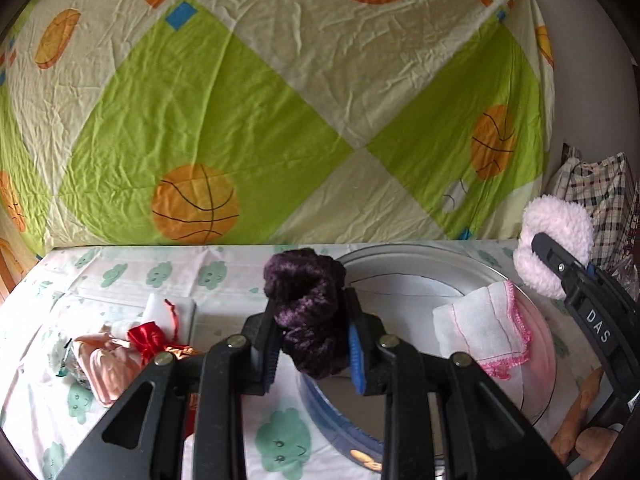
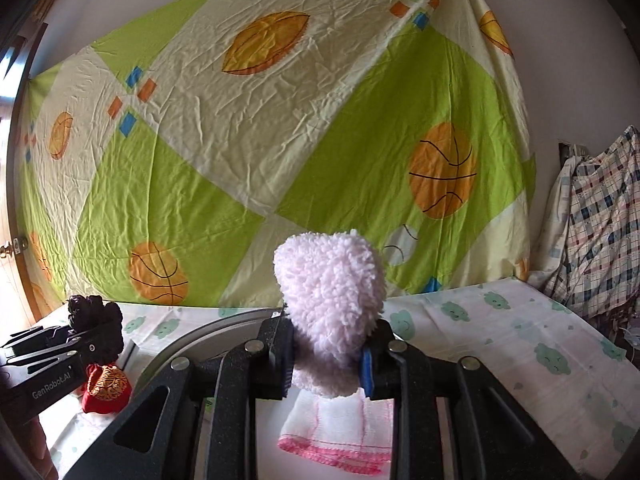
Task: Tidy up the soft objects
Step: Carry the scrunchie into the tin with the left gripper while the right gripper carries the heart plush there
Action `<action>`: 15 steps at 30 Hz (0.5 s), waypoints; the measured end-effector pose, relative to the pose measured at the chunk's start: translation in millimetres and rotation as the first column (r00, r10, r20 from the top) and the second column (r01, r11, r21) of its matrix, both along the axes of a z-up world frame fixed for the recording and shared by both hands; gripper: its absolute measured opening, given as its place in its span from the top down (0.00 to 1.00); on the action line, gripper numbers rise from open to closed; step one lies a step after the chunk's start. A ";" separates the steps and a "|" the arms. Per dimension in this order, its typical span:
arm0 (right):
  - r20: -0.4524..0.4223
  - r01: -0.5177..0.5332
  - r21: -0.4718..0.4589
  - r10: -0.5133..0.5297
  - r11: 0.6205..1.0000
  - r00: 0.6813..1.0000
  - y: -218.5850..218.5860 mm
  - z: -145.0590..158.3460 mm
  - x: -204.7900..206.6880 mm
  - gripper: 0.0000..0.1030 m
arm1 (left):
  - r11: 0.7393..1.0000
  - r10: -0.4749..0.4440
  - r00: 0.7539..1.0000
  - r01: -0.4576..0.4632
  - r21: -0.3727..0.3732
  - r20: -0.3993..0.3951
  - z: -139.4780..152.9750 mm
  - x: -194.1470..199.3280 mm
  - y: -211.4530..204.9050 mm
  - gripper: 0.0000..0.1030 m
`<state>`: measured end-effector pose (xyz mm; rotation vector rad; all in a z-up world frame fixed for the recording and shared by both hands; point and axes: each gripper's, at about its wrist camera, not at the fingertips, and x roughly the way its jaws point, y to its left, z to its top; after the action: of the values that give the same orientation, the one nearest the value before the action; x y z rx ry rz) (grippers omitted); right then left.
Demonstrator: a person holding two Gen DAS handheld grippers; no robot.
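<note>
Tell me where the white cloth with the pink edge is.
The cloth lies folded in the round tin, at its right side in the left wrist view, right of the purple scrunchie in the left gripper.

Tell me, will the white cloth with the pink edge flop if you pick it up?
Probably yes. The white cloth looks thin and lies folded, draped over the round tin's rim, so it would likely sag and unfold. It probably weighs little. Its woven surface looks unlikely to slip from a hand-held gripper.

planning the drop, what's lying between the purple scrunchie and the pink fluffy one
In the left wrist view, a folded white cloth with pink trim lies in the round tin, between the purple scrunchie and the pink fluffy one.
</note>
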<state>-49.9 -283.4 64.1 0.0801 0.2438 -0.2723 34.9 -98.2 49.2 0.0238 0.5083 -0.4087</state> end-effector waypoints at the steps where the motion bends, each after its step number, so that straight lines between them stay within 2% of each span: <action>1: -0.004 0.010 -0.005 -0.010 1.000 1.000 -4.3 -0.3 0.3 0.73 | 1.000 -0.010 1.000 0.010 0.004 -0.010 -2.2 1.3 -7.4 0.74; 8: -0.076 0.065 -0.002 -0.065 0.998 0.995 -30.8 -9.5 13.0 0.73 | 0.996 -0.051 0.996 0.056 0.063 -0.070 -21.0 8.0 -54.4 0.74; 15: -0.160 0.052 0.009 -0.050 0.999 0.986 -31.6 -22.5 27.7 0.73 | 0.992 -0.049 0.996 0.058 0.112 -0.076 -31.3 7.4 -66.3 0.74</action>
<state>-22.2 -315.0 41.6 0.0780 0.4034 -0.3282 42.3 -164.4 17.9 0.1338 0.6034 -0.4338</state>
